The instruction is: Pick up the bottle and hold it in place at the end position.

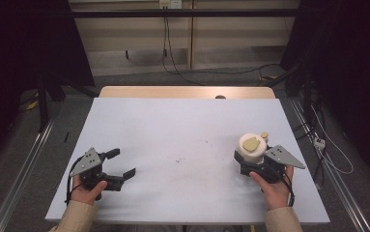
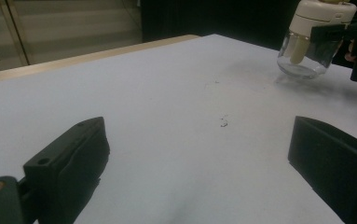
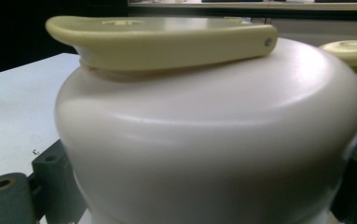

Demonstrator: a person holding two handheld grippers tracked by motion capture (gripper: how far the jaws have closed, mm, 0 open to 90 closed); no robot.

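Observation:
A clear glass jar [image 1: 251, 147] with a cream lid and a pale yellow flap [image 3: 157, 42] on top is at the table's right side. My right gripper [image 1: 252, 159] is shut on it, one jaw on each side just under the lid [image 3: 213, 140]. In the left gripper view the jar [image 2: 313, 42] leans slightly, its rounded bottom close to the table, and a black finger [image 2: 327, 31] of the right gripper crosses it. My left gripper [image 1: 123, 163] rests at the table's left, open, with bare table between its jaws [image 2: 199, 135].
The table is covered by a white sheet [image 1: 182, 125] with a few small dark marks [image 1: 178, 159] near the middle. A wooden strip [image 1: 187, 92] shows at its far edge with a small dark object [image 1: 220, 97] on it. Cables lie on the floor [image 1: 332, 159] to the right.

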